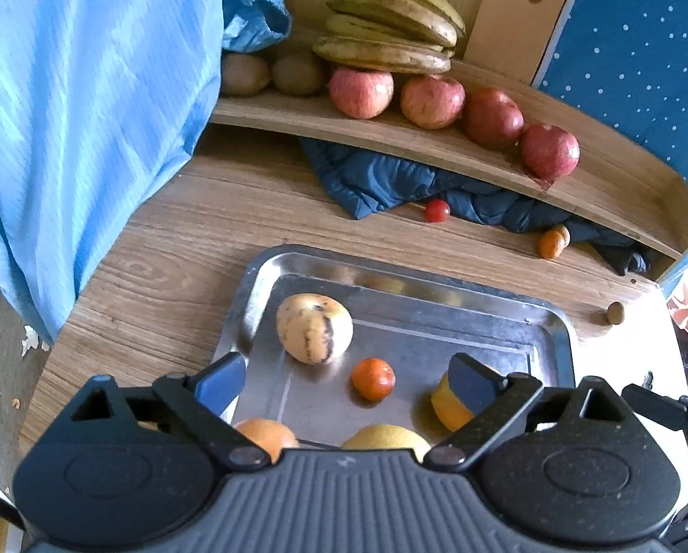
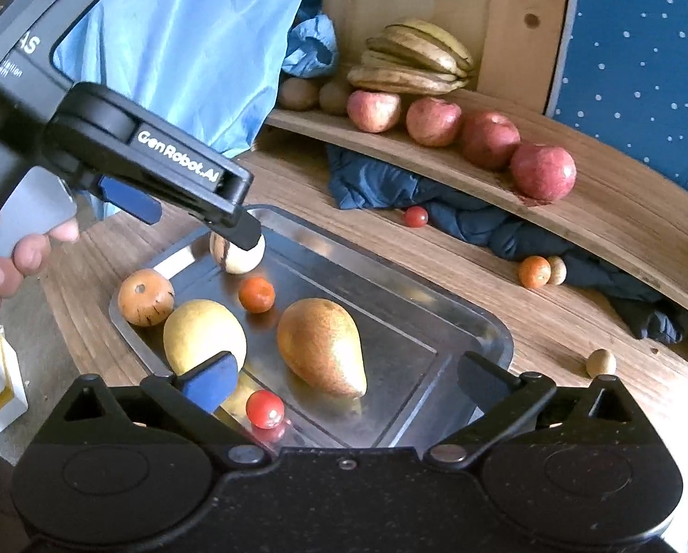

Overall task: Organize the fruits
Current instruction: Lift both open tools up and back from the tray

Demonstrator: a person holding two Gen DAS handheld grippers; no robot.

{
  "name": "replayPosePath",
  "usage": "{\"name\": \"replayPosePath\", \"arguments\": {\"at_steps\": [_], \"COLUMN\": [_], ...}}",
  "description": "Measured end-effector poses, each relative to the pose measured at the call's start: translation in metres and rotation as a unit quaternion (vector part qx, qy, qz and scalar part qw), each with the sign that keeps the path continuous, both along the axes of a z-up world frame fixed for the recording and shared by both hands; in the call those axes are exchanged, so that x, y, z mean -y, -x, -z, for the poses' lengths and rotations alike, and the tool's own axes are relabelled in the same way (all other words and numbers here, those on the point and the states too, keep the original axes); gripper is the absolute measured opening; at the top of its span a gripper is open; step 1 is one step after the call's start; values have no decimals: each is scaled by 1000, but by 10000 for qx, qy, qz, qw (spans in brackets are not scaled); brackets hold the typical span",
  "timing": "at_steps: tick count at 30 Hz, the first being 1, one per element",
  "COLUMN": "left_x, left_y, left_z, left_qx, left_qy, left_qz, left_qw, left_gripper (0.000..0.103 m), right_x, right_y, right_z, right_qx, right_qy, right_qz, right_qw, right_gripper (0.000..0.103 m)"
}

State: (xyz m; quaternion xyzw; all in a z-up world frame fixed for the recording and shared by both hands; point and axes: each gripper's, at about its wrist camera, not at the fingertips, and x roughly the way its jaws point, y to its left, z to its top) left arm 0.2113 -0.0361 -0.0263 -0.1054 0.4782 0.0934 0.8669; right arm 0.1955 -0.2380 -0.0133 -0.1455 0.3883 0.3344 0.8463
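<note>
Right gripper (image 2: 344, 380): jaws spread wide, nothing in them — hanging over the near end of the metal tray (image 2: 491, 336)
Left gripper (image 1: 346, 380): also wide open and empty, over the same tray
In the tray: brown pear (image 2: 321, 345), yellow pear (image 2: 203, 334), cherry tomato (image 2: 264, 409), small orange (image 2: 256, 294), striped melon (image 1: 314, 334)
Farther back: four red apples (image 2: 543, 172) in a row on the wooden shelf (image 2: 620, 226) — bananas (image 2: 413, 62) at the back

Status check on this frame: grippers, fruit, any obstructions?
Left gripper open, right gripper open, both empty. Pear lying in tray. Nothing in the way.
</note>
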Motion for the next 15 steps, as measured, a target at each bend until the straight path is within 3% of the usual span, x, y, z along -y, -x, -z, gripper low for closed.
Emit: {"name": "replayPosePath", "arguments": {"at_steps": [15], "left_x": [-34], "left_y": [67], "left_z": [-9], "left_qx": [44], "left_qy": [141], "left_qz": [37], "left_qw": [9999], "left_gripper": [101], "right_x": [-17], "right_y": [42], "right_z": [-18], "right_qx": [93], "right_qy": [-28], "right_qz": [561], "right_qw": [9984], "right_gripper": [102]}}
